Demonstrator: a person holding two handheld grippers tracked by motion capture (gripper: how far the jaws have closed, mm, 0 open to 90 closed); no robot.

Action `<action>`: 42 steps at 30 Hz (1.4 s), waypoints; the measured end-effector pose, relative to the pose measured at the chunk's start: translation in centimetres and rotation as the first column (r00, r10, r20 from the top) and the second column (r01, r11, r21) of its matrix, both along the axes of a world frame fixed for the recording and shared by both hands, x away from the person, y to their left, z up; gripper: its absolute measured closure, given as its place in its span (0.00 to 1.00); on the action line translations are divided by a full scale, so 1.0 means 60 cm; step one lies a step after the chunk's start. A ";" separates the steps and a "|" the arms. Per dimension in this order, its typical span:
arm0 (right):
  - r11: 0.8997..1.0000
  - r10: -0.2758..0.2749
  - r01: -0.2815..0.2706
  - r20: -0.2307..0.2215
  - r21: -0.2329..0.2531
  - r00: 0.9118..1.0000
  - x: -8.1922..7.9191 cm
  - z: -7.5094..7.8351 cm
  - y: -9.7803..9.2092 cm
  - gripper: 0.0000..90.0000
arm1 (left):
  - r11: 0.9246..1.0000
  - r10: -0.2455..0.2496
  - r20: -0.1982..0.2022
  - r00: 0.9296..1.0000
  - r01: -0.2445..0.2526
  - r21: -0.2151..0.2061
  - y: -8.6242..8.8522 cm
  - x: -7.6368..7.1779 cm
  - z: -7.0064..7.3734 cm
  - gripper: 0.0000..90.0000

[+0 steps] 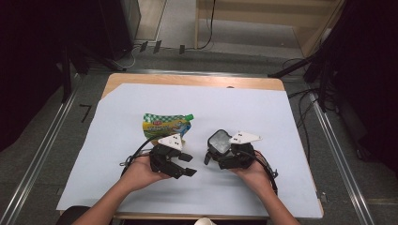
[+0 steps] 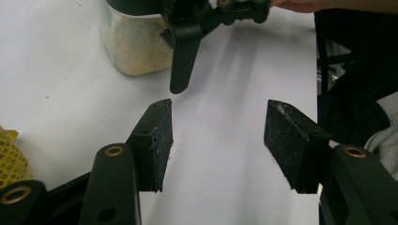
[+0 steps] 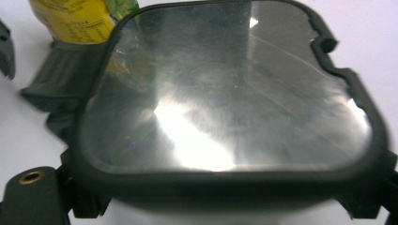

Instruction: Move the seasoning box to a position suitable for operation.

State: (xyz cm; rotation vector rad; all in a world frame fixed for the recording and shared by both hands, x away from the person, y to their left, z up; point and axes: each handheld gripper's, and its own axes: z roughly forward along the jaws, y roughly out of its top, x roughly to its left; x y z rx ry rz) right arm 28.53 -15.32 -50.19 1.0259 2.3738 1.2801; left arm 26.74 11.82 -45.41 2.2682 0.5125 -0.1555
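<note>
A square jar (image 1: 219, 140) with a clear, black-rimmed lid (image 3: 225, 93) stands on the white sheet (image 1: 263, 122) right of centre. It holds pale grains (image 2: 136, 44). My right gripper (image 1: 215, 153) is shut on the jar, one jaw on each side of it. A green and yellow spouted pouch (image 1: 166, 124) lies flat to the jar's left, and its yellow edge (image 2: 9, 161) shows beside my left jaws. My left gripper (image 1: 188, 165) rests in front of the pouch and points at the jar. It is open (image 2: 218, 140), with bare sheet between its pads.
The white sheet covers most of the wooden table (image 1: 197, 80). Cables (image 1: 305, 122) and dark stands lie on the floor to the right and behind. A person's forearms (image 1: 112, 201) come in from the near edge.
</note>
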 end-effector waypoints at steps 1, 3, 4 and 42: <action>1.000 0.000 0.000 0.000 0.000 1.000 0.000 0.000 0.000 0.14 | 1.000 0.000 0.000 1.000 0.000 0.000 0.000 0.000 0.000 0.50; 1.000 0.001 -0.001 -0.024 0.007 1.000 -0.009 0.008 -0.012 0.15 | 1.000 0.012 0.003 1.000 -0.012 -0.001 -0.002 0.000 0.005 0.54; 1.000 0.001 -0.001 -0.024 0.007 1.000 -0.009 0.008 -0.012 0.15 | 1.000 0.012 0.003 1.000 -0.012 -0.001 -0.002 0.000 0.005 0.56; 0.998 -0.060 0.062 -0.081 0.024 0.995 -0.060 0.053 -0.061 1.00 | 0.989 0.139 0.074 0.988 -0.142 0.049 -0.064 0.030 -0.018 1.00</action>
